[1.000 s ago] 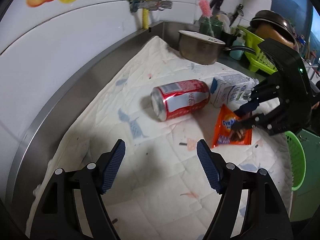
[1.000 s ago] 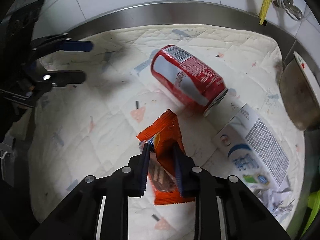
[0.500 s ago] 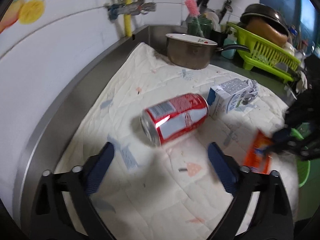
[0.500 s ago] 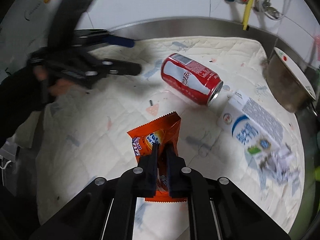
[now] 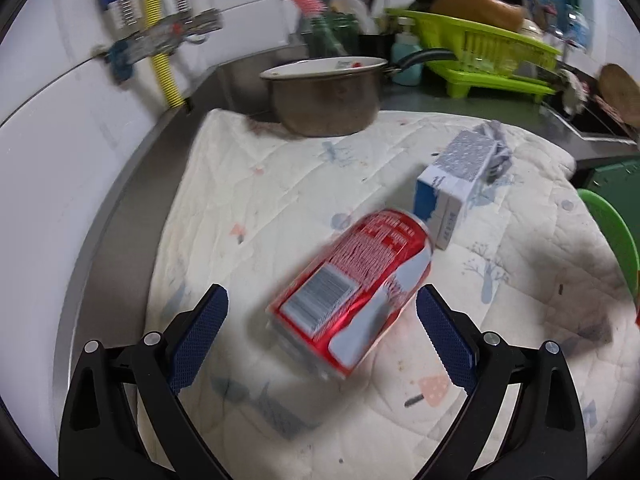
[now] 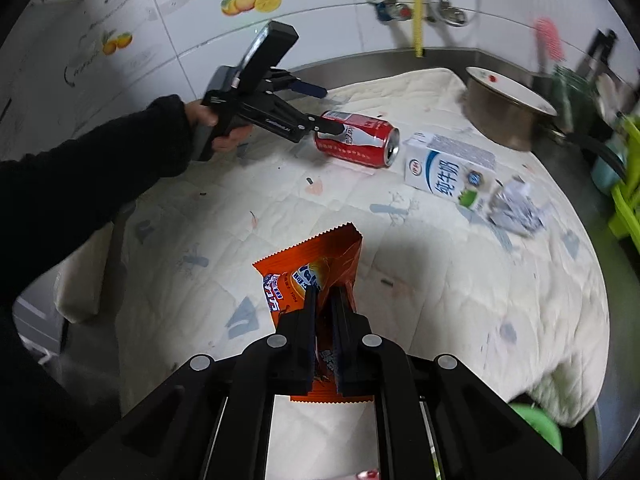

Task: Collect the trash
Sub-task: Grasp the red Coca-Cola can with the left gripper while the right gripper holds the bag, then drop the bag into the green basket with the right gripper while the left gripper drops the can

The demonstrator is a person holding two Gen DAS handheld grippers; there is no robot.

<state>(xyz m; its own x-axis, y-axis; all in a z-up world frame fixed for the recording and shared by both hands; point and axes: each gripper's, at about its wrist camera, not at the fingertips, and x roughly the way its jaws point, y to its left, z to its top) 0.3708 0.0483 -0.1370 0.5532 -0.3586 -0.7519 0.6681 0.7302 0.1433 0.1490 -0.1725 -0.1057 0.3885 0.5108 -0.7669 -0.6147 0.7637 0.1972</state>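
My right gripper [image 6: 325, 312] pinches the orange wrapper [image 6: 310, 276] above the quilted mat's [image 6: 460, 280] near edge. The red can [image 5: 352, 292] lies on its side mid-mat, between my left gripper's [image 5: 322, 332] spread fingers; the milk carton [image 6: 448, 170] lies just beyond, toward the pot [image 5: 326, 96] at the far corner.

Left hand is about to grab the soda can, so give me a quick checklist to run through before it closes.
1. Left gripper jaws open: ok.
2. Soda can between the jaws: ok.
3. Can lying on its side on the quilted mat: ok.
4. Milk carton outside the jaws: ok, though it is close behind the can.
5. Right gripper clamped on orange wrapper: ok.
6. Fingers level with the can's middle: cannot tell, view blurred.
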